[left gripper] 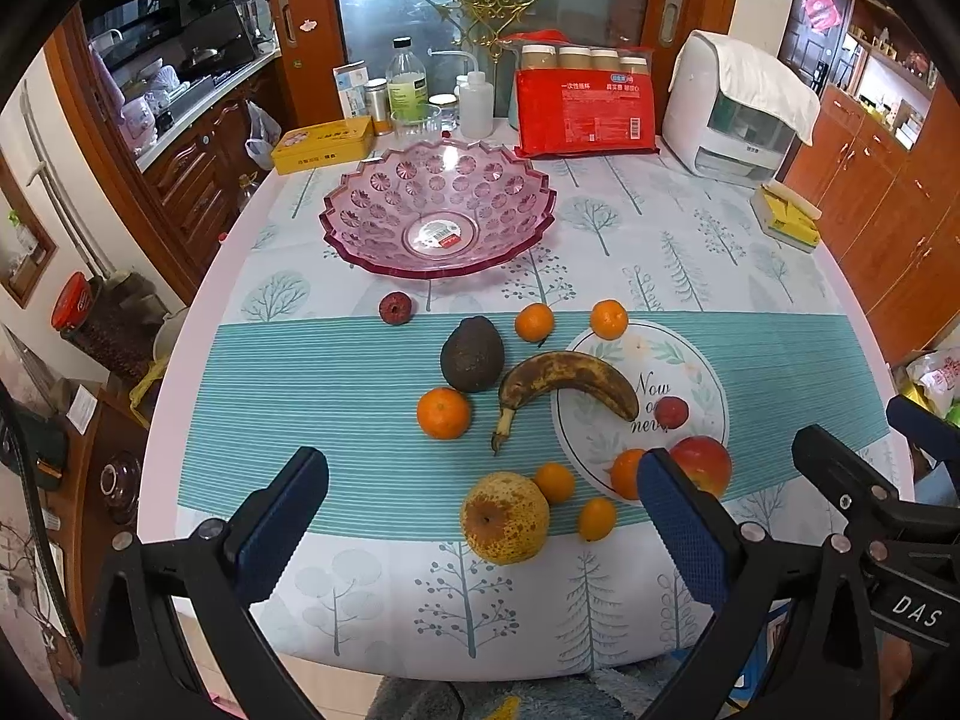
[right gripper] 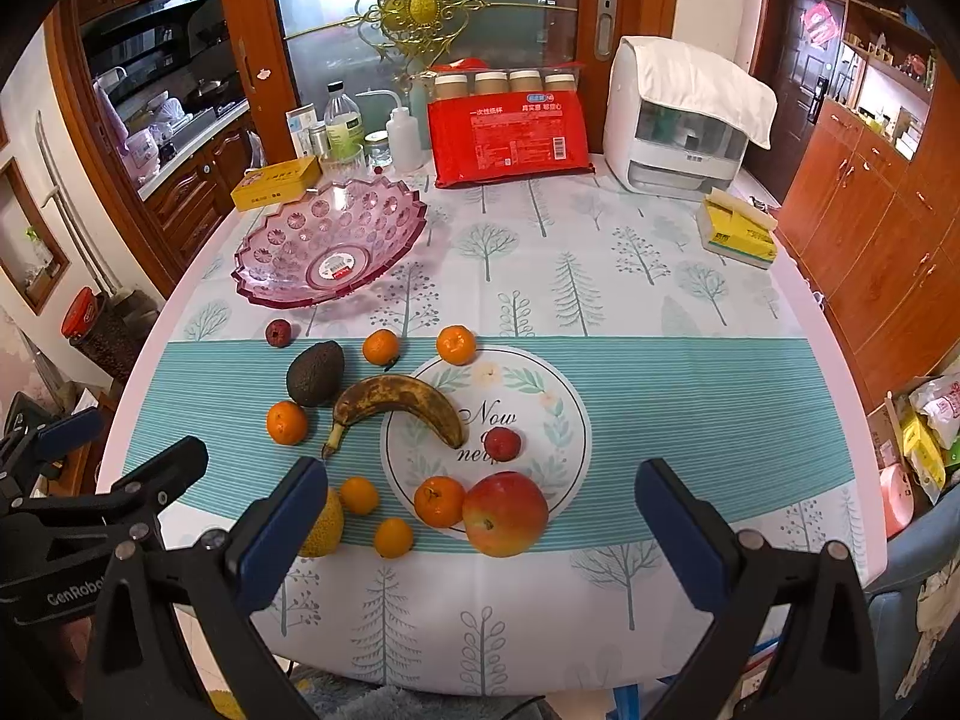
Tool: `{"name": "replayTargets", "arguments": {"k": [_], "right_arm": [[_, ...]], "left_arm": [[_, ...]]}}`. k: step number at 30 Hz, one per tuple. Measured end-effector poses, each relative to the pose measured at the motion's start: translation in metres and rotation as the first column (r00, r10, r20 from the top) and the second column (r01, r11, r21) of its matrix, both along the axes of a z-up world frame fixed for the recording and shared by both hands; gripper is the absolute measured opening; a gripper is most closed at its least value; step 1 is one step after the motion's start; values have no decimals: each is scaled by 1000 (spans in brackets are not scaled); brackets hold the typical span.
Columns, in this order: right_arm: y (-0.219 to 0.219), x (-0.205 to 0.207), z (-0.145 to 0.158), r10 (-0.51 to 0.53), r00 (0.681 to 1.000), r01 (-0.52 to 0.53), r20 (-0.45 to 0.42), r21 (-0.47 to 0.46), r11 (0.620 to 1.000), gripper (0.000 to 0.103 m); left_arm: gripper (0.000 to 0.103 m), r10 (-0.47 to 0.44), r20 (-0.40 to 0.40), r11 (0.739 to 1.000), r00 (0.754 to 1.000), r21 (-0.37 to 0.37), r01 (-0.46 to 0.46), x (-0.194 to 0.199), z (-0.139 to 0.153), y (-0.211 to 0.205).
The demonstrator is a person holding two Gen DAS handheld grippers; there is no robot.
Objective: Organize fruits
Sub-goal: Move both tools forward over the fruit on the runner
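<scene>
Since the pink scalloped glass bowl holds nothing, I'd call the task unstarted. All fruit sits loose on the counter, near side of the bowl: brown spotted banana, dark avocado, red-yellow apple, speckled yellow pear, several small oranges, two small red fruits. Left tool and right tool both released, jaws wide, hovering at the near edge, gripping nothing. Everything is left to move.
</scene>
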State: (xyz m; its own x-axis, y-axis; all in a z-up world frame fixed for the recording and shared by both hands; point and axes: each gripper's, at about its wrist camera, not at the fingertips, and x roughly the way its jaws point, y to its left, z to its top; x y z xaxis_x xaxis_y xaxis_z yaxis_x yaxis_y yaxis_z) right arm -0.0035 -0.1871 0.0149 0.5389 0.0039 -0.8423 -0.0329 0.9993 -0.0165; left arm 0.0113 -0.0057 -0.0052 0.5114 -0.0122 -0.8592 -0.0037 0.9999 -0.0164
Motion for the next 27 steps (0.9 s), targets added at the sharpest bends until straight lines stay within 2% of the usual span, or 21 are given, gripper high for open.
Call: {"name": "replayTargets", "arguments": {"k": [18,27], "right_arm": [[-3,0,-1,-4,1000,4,-3,8,1000,103],[5,-7,-3,-7,999,7,42,-9,1000,103]], "left_arm": [[102,-18,-9,1000,1000,-19,18,1,-1,-4],[102,-38,-6,999,999,-17,37,2,0,-6]]}}
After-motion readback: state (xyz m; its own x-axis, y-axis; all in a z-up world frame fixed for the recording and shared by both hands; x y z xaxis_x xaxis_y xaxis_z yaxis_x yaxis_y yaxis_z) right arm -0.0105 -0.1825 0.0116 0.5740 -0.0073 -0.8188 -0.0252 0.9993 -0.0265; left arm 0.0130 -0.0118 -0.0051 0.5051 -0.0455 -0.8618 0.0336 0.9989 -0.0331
